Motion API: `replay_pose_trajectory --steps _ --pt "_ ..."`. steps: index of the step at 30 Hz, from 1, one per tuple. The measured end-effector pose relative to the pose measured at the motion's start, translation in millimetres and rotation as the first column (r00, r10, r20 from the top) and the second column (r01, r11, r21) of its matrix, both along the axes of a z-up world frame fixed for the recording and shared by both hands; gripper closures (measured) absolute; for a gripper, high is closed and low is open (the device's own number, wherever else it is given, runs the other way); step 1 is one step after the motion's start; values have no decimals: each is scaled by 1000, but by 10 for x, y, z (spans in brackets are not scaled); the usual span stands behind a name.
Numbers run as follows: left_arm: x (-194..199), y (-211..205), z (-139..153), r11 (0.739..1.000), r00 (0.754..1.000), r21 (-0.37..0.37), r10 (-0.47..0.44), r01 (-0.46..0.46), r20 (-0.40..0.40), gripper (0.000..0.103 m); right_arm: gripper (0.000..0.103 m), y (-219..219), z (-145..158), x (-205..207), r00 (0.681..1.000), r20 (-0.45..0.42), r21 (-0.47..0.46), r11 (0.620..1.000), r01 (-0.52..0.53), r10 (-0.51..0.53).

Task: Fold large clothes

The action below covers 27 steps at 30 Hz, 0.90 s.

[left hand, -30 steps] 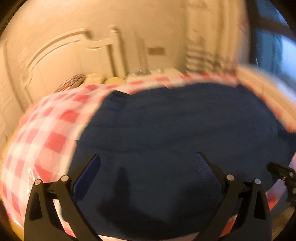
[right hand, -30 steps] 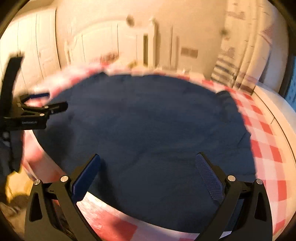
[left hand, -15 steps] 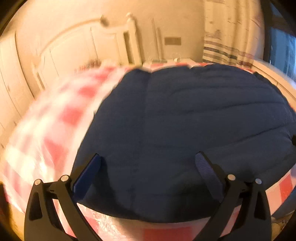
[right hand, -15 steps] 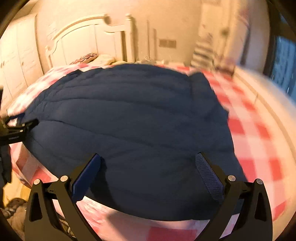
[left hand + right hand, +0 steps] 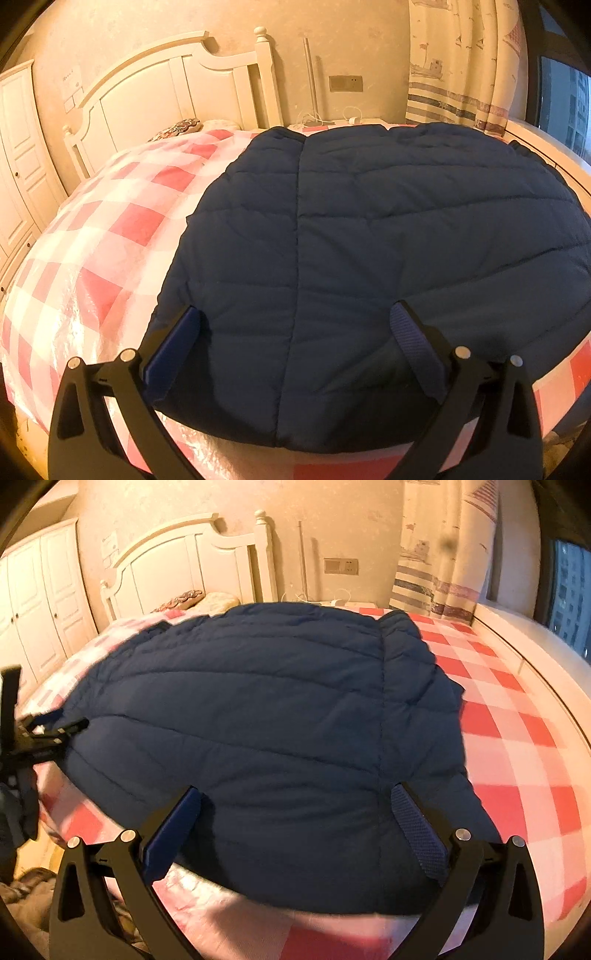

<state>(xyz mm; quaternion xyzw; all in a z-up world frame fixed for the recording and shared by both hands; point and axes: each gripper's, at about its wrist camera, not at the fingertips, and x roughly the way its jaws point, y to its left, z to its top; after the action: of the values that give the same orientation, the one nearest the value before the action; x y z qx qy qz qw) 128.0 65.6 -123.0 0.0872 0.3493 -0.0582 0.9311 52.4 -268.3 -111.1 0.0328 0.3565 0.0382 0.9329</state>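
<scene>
A large navy quilted jacket [image 5: 369, 240] lies spread flat on a bed with a red and white checked cover [image 5: 110, 229]. It also shows in the right wrist view [image 5: 277, 720]. My left gripper [image 5: 295, 328] is open and empty, just above the jacket's near hem towards its left side. My right gripper [image 5: 295, 808] is open and empty over the near hem towards the jacket's right side. The left gripper [image 5: 44, 731] shows at the left edge of the right wrist view, beside the jacket's left edge.
A white headboard [image 5: 177, 85] and pillows [image 5: 207, 600] stand at the far end of the bed. A white wardrobe [image 5: 44, 590] is on the left. Striped curtains [image 5: 461, 66] and a window ledge [image 5: 524, 642] run along the right. A crumpled cloth [image 5: 26, 897] lies on the floor.
Both grippers have drawn back towards the foot of the bed and steadied; the views swung to face the headboard. Both stayed open and empty.
</scene>
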Motion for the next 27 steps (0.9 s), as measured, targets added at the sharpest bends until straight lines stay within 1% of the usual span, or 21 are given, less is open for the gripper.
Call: replay_pose_trajectory --steps 2,4,5,6,8,11,14,16,19,23,25,26,27 --pt "-7 8 2 1000 1000 -2 -8 8 -2 2 5 -138 80 -208 999 37 110 994 22 -26" --pt "-10 2 -5 1000 1000 -3 -7 7 1 2 5 -304 137 -435 996 65 223 974 45 -61" --pt "-10 -5 -8 1000 1000 -1 -4 4 3 2 5 -411 140 -596 993 66 279 958 74 -96" --pt "-12 -16 -11 1000 1000 3 0 0 6 2 5 -471 133 -693 992 63 308 947 88 -113" --pt "-16 -22 -17 1000 1000 4 3 -3 9 2 5 -569 57 -855 993 37 370 925 89 -110" --pt "-17 -25 -19 1000 1000 5 1 -2 9 2 5 -621 -84 -927 995 -4 419 903 93 -100" --pt "-23 -30 -17 1000 1000 6 1 -1 8 2 5 -647 -203 -801 994 -47 456 883 110 -100" --pt "-20 -24 -21 1000 1000 5 -3 3 5 2 5 -639 -229 -677 994 -50 482 870 105 -92" --pt "-10 -14 -24 1000 1000 0 -6 6 4 2 4 -612 -212 -352 994 -50 489 866 108 -96" --pt "-7 5 -33 1000 1000 -3 -9 9 8 2 4 -609 -183 118 981 -56 529 827 188 -187" --pt "-2 10 -37 1000 1000 -2 -12 12 10 2 4 -578 -176 270 965 -35 520 820 239 -259" --pt "3 12 -37 1000 1000 -2 -12 12 9 2 5 -551 -176 296 963 -22 523 818 241 -270" --pt "0 7 -35 1000 1000 -1 -10 10 7 2 19 -552 -180 288 961 -13 539 808 239 -276"
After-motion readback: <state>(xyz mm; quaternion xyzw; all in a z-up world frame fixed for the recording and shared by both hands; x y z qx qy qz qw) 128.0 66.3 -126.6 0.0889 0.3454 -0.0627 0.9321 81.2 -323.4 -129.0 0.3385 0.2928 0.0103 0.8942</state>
